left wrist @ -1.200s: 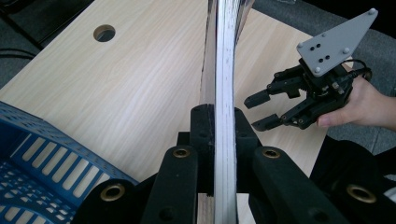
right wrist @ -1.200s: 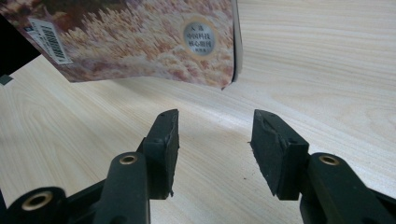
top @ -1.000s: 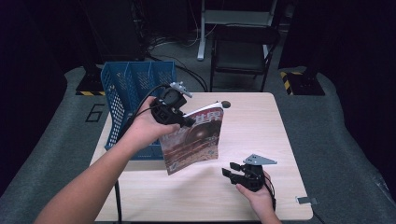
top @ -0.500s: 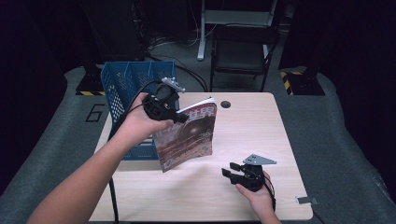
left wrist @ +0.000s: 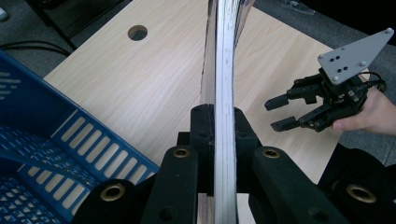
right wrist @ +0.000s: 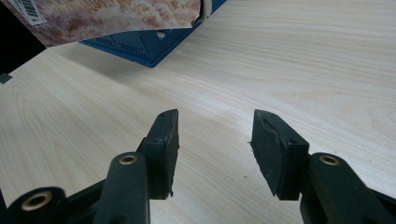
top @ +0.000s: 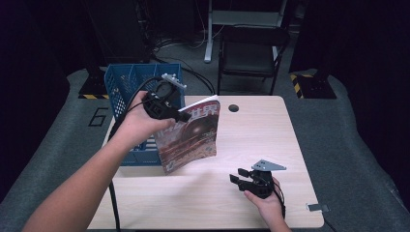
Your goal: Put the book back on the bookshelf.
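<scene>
Magazine [top: 189, 137] hangs in the air over the left part of the table [top: 270, 140], just beside the blue basket [top: 130, 89], cover facing the person. Left gripper [top: 181, 116] has it pinched at the top edge near the spine; in the left gripper view the jaws are clamped tight on the thin stack of pages [left wrist: 223, 116], which runs edge-on between them. Lower corner dangles free, sagging a little toward the tabletop.

Right gripper [top: 240, 178] rests low on the table near the front right, well apart from the magazine, jaws parted and holding nothing; its own view shows bare wood [right wrist: 280, 70] between the pads.

Risks, as I judge them:
- Grip is on one narrow spot of a glossy, floppy thing. A quick swing could let the pages slide out or fan open.
- If the aim is the basket, the loose lower edge may catch on the rim and fold or crease rather than drop in.
- The gripper's cable loops close over the basket's near corner; it could snag there.
- No support from the right gripper, so any slip means a fall to the table.
</scene>
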### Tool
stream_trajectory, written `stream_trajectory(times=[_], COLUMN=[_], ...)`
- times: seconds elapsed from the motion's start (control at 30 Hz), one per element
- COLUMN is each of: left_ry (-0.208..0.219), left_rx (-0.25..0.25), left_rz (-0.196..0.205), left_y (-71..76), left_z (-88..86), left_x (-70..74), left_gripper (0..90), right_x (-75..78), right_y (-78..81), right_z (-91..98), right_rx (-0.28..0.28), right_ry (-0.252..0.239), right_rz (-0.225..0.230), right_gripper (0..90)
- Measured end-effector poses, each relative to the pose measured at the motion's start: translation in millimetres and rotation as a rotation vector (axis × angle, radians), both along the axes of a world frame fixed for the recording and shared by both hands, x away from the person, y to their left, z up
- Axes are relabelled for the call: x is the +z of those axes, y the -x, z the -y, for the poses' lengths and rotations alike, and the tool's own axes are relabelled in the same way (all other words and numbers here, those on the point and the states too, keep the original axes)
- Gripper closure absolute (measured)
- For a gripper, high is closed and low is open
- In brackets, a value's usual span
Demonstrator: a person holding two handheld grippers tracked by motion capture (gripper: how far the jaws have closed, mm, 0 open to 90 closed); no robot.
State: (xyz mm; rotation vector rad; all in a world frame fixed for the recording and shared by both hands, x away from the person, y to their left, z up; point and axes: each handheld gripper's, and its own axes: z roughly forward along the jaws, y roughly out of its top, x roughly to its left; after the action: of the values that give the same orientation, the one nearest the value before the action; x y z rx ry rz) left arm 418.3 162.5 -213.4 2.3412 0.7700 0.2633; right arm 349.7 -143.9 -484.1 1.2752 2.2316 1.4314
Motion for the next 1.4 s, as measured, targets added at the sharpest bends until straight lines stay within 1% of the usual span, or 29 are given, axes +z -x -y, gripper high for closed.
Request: stream_trajectory(times=[0.2, 0.8, 0.87, 0.93, 1.03, 1.07, 1.17, 1.2, 1.23, 1.27, 1.37, 1.4], left_ry=[0.003, -0.001, 0.001, -0.002, -0.002, 0.009, 0.000, -0.004, 0.001, 0.001, 0.008, 0.010], left_rx=[0.014, 0.058, 0.063, 0.067, 0.080, 0.096, 0.108, 0.109, 0.117, 0.123, 0.142, 0.148], left_rz=[-0.002, 0.015, 0.016, 0.016, 0.017, 0.018, 0.014, 0.020, 0.014, 0.019, 0.020, 0.022], left_y=[-1.5, -3.1, -3.4, -4.1, -4.8, -4.3, -3.9, -4.0, -3.5, -3.5, -3.0, -3.3], left_z=[-3.7, -18.5, -20.2, -22.6, -26.1, -26.7, -30.6, -32.1, -33.2, -34.7, -39.1, -40.8], left_x=[2.9, 14.5, 15.5, 16.7, 18.2, 18.0, 19.7, 20.3, 20.9, 21.6, 23.4, 24.1], left_gripper=[83.9, 83.9, 83.9, 83.9, 83.9, 83.9, 83.9, 83.9, 83.9, 83.9, 83.9, 83.9], right_x=[-0.2, -0.3, -0.3, -0.3, -0.3, -0.2, -0.4, -0.4, -0.5, -0.5, -0.6, -0.9], right_y=[-0.1, -0.8, -1.0, -1.1, -1.6, -1.8, -2.7, -3.0, -3.4, -3.6, -4.2, -5.0], right_z=[0.0, -0.3, -1.2, -1.4, -2.2, -2.7, -3.1, -3.0, -3.8, -3.9, -5.0, -4.4], right_rx=[0.001, 0.000, -0.004, 0.001, 0.010, 0.009, 0.013, 0.015, 0.008, 0.013, 0.014, 0.026], right_ry=[0.002, 0.000, -0.006, -0.001, -0.009, -0.011, -0.011, -0.004, -0.003, -0.001, -0.005, 0.001], right_rz=[0.000, 0.003, 0.000, -0.006, -0.003, -0.004, -0.004, -0.004, -0.006, -0.006, -0.009, 0.001], right_gripper=[51.1, 50.8, 50.8, 50.7, 50.6, 50.6, 50.6, 50.6, 50.6, 50.5, 50.5, 50.5])
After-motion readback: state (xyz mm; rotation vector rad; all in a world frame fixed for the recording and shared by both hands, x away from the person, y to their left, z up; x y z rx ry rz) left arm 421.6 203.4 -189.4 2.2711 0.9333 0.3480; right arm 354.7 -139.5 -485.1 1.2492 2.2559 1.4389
